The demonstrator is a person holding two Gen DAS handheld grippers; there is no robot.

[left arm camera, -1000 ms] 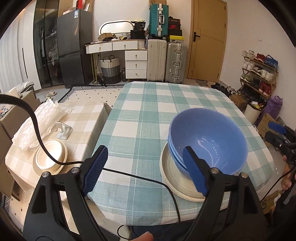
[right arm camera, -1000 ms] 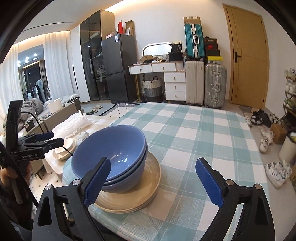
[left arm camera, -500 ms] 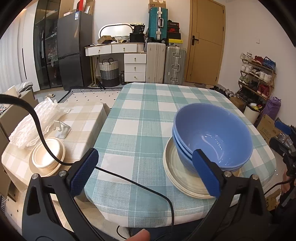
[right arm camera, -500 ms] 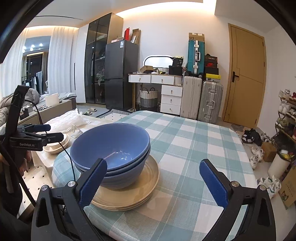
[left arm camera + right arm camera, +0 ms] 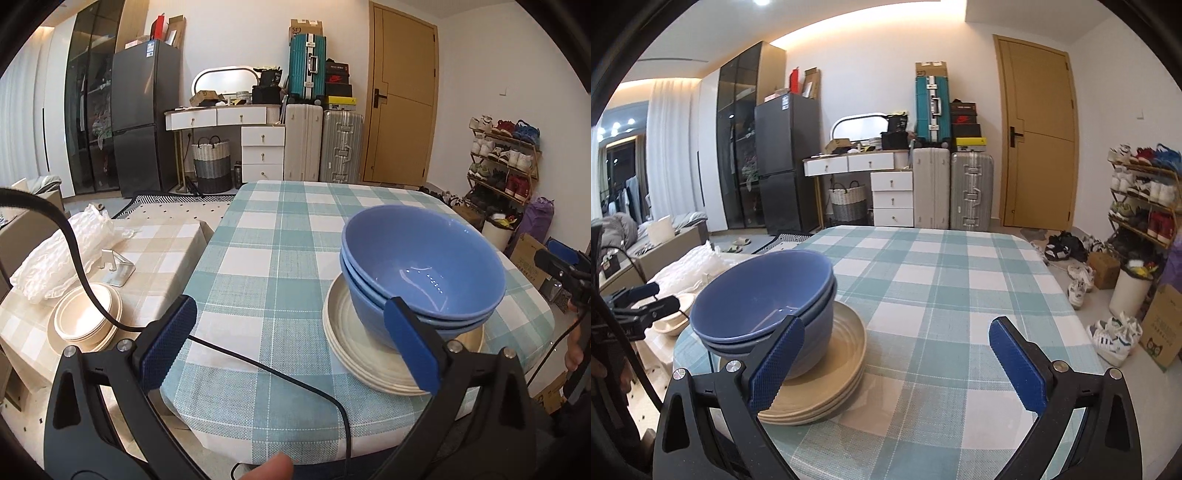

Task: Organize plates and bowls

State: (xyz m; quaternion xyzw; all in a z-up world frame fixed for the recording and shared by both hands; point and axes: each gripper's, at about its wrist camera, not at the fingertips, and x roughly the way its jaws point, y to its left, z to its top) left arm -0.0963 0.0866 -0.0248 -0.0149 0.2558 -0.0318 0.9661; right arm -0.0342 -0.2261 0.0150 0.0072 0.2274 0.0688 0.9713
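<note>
Two or three blue bowls (image 5: 421, 266) are nested on a stack of cream plates (image 5: 354, 354) near the front edge of the table with the green checked cloth (image 5: 280, 236). My left gripper (image 5: 291, 332) hangs open in front of the table edge. Its right finger overlaps the stack's near left side in the picture, and nothing sits between its pads. In the right wrist view the same bowls (image 5: 761, 295) and plates (image 5: 834, 369) lie at the left. My right gripper (image 5: 897, 354) is open and empty, with its left finger in front of the stack.
A low side table with a beige checked cloth (image 5: 162, 251) stands left of the main table. It carries cream bowls on a plate (image 5: 86, 321), a metal stand (image 5: 116, 267) and a white padded bag (image 5: 62, 251). A black cable (image 5: 258, 358) crosses the near table edge.
Both grippers' jaws have spread wider and both have sunk a little, with the views tilting up toward the room. The bowls and plates have stayed in place.
</note>
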